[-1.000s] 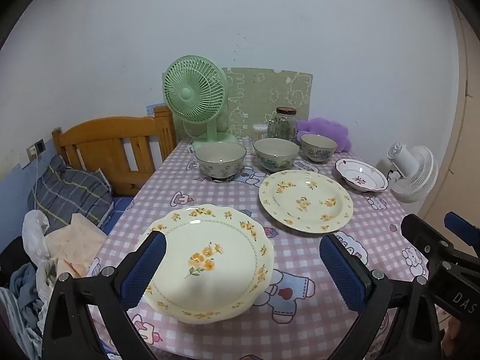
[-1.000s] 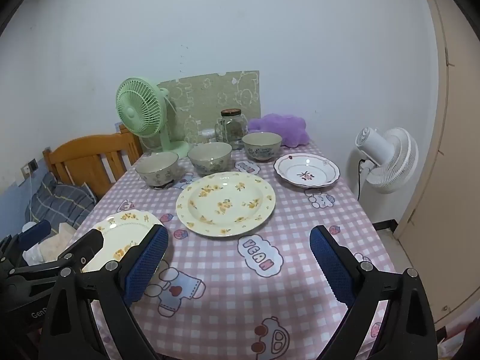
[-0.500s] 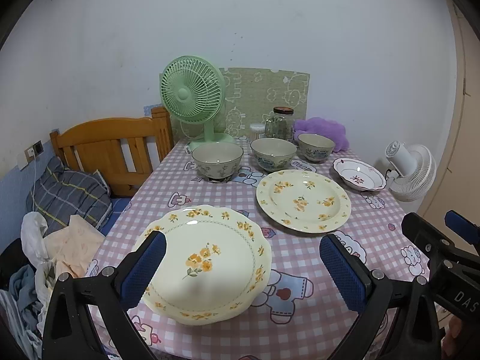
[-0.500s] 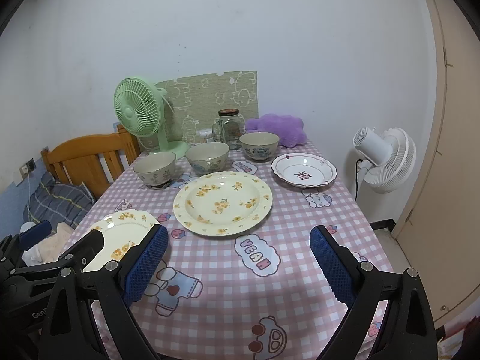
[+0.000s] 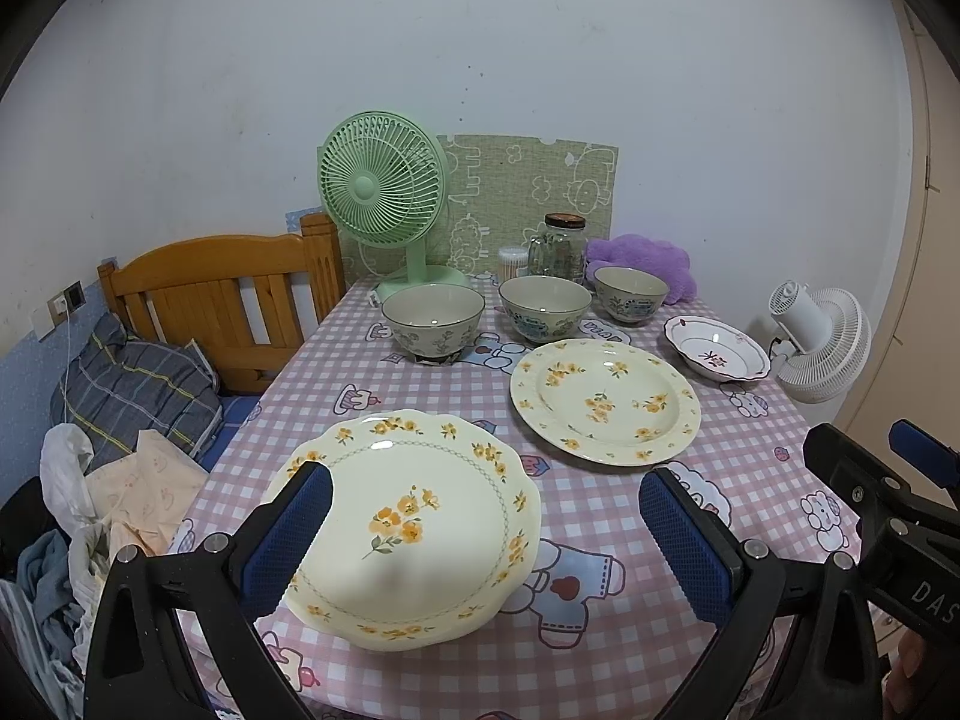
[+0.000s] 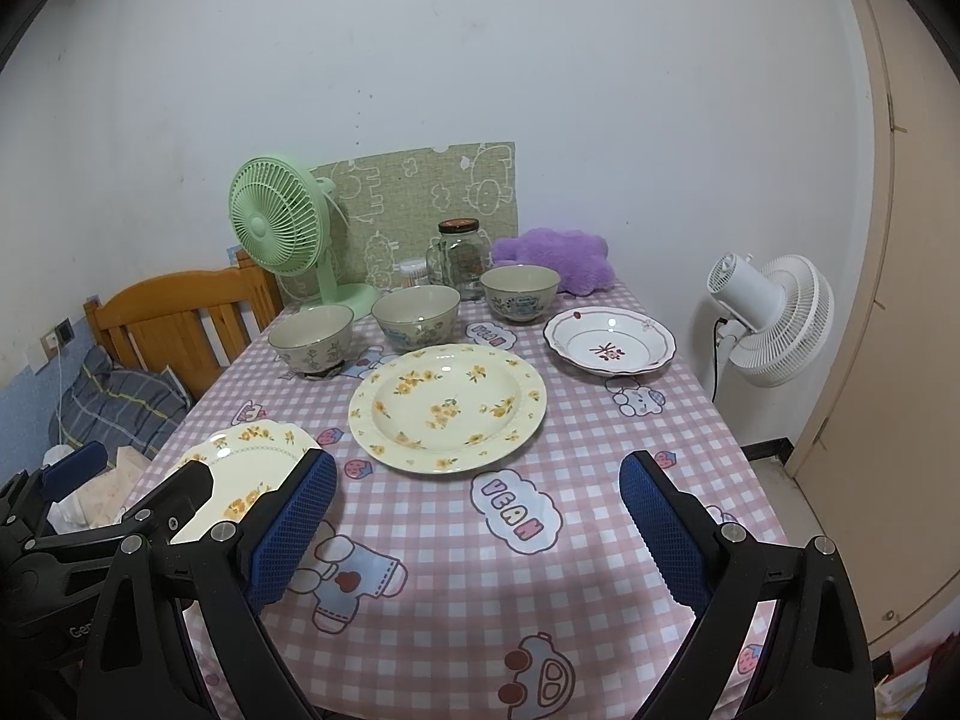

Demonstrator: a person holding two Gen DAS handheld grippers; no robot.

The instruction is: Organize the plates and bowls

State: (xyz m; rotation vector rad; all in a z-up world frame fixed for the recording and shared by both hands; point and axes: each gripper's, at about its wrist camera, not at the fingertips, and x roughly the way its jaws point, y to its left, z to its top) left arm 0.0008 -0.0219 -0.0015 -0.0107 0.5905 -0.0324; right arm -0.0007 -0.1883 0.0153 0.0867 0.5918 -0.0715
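Both grippers hover with jaws spread wide, empty. From the right wrist, the left gripper (image 6: 90, 516) hides much of the scalloped plate (image 5: 414, 516) at the desk's (image 6: 600, 540) near-left edge — the round plate (image 6: 447, 408) lies mid-desk, three bowls (image 5: 545, 307) behind.

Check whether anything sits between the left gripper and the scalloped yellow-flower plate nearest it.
Nothing visible does. The left gripper is open, directly over the scalloped plate at the table's near edge. The round floral plate and the bowls lie farther back.
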